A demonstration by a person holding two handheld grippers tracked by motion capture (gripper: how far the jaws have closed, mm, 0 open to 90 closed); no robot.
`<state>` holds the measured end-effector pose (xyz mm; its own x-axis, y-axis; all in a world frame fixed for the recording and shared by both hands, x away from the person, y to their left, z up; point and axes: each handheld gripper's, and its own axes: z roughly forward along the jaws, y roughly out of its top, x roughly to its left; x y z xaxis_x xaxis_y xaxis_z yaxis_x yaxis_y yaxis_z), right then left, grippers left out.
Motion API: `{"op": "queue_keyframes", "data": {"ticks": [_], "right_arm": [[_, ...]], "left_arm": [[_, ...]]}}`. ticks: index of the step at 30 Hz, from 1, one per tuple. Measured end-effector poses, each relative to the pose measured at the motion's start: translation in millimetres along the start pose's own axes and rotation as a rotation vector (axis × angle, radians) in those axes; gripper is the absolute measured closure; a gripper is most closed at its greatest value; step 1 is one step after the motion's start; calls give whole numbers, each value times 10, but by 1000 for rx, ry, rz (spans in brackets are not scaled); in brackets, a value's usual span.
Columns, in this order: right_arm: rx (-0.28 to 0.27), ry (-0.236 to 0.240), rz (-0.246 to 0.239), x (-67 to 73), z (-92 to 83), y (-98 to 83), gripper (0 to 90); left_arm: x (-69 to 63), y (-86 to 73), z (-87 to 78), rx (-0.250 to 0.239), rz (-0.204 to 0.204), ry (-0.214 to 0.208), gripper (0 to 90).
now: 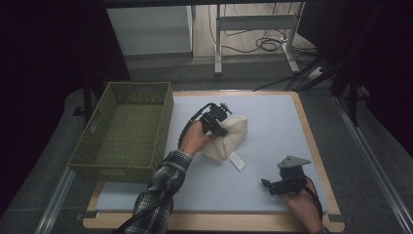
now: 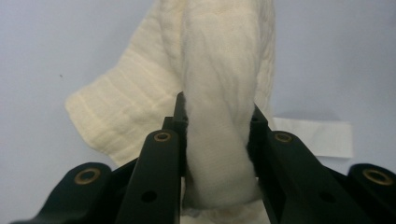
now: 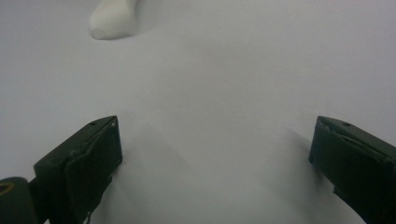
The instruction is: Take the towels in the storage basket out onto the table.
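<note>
A cream knitted cloth (image 1: 228, 138) is seen bunched on the pale mat (image 1: 272, 122), just to the right of the green woven basket (image 1: 124, 130). The left gripper (image 2: 215, 116) is lowered onto it, and a fold of the cloth is clamped between its 2 jaws. A white label (image 1: 237, 161) is seen lying flat at the cloth's near edge. The right gripper (image 1: 267, 184) is held well to the right of the basket, near the mat's front edge, with its 2 jaws spread wide apart over bare mat.
</note>
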<state>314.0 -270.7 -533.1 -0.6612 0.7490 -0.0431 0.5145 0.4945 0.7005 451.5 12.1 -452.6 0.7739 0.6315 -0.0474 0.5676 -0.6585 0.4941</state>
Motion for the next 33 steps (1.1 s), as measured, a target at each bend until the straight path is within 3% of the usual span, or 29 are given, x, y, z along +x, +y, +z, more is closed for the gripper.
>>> {"op": "queue_keyframes", "data": {"ticks": [4,10,12,18,21,27,33], "right_arm": [[-1,-1,-2,-2,1,0,24],[0,-2,-1,-1,0,0,24],[-1,-2,-1,-1,1,0,24],[-1,-1,-2,-2,1,0,25],[2,0,0,0,-1,1,25],[2,1,4,-1,-4,3,27],[1,0,6,-3,-11,7,56]], "left_arm": [[-10,-38,160,7,-6,5,736],[-7,-76,264,5,-18,0,709],[-5,-80,258,-10,-18,-4,642],[-17,-61,78,-70,-20,-25,334],[-63,-77,-30,-96,-11,-19,267],[-142,-202,-210,-113,9,-4,233],[-180,-498,-313,-130,-12,-14,302]]}}
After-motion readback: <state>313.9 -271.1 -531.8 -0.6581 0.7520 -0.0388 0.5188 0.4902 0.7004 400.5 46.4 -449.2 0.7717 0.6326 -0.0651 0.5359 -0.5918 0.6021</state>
